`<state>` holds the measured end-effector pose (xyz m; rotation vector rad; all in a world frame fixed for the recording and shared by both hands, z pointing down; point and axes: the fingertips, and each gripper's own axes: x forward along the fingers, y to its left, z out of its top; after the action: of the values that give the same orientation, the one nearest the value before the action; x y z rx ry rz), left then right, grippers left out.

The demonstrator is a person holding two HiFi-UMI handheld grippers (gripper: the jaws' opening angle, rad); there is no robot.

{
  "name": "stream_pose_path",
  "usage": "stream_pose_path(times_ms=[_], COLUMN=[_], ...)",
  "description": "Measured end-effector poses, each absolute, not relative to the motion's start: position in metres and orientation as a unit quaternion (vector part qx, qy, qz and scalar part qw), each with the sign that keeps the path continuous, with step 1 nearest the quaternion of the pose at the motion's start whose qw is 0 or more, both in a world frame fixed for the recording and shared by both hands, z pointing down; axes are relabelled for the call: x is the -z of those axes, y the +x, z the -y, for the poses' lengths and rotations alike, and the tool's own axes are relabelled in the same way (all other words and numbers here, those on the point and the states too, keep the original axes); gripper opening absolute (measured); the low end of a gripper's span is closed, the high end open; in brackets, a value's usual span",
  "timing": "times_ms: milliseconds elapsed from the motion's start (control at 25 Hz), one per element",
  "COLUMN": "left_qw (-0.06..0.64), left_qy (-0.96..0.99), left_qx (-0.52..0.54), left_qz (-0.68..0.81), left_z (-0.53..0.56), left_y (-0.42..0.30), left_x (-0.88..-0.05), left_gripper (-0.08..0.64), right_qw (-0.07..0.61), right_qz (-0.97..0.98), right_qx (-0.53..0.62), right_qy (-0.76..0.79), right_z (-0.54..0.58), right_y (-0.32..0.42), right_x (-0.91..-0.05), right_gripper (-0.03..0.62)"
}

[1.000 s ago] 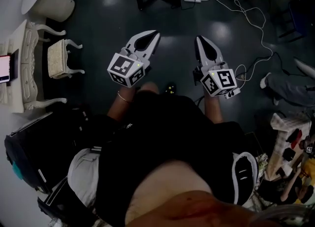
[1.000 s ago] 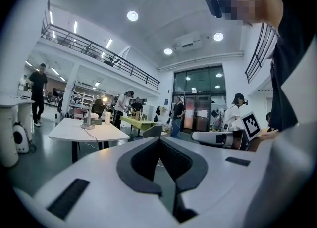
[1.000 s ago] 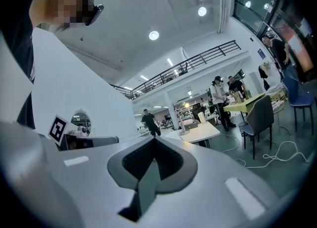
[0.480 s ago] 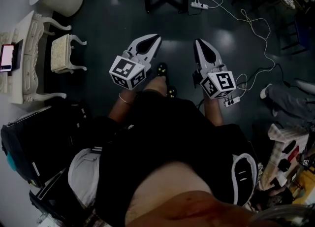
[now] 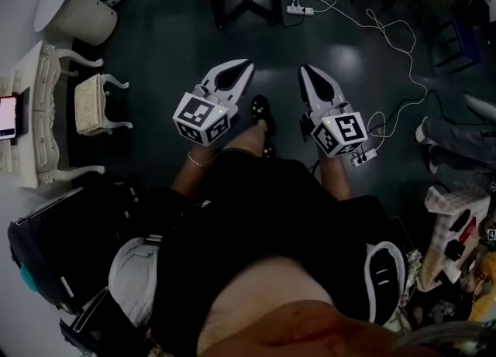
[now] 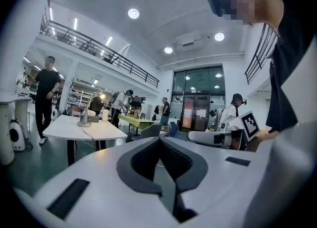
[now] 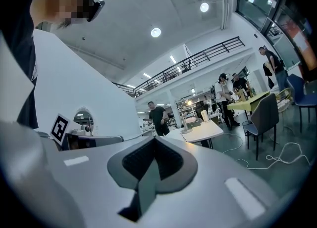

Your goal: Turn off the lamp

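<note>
Round ceiling lights (image 6: 132, 13) shine over white tables (image 6: 84, 129), a railed mezzanine (image 6: 99, 49) and dark floor (image 5: 170, 53)

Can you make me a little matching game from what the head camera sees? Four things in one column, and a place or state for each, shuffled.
Things:
1. cream stool
2. power strip
3. glowing screen
4. right gripper

Places or states:
A. near the top of the head view, towards the middle
B. at the far left edge
C. jaws shut, nothing between them
D. left side, standing on curved white legs

Pairs: 1-D, 2-A, 3-B, 4-C
</note>
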<state>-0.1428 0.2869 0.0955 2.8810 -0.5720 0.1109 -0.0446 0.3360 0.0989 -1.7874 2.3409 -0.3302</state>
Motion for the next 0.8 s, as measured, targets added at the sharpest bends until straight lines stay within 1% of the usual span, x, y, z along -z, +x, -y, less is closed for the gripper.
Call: stream_pose_path(times_ms=[800], left_qw=[0.104], left_qy=[0.972], left_qx=[-0.034], left_qz=[0.210], left_z=[-0.189], left_y=[-0.110], left_x=[-0.094], left_gripper=[0.006], right_qw=[0.089], right_qz=[-0.794], right_qx=[0.119], right_qy=[-0.589], right_z=[-0.239], right_y=[-0.010], right_x=[-0.098], right_gripper=[-0.002])
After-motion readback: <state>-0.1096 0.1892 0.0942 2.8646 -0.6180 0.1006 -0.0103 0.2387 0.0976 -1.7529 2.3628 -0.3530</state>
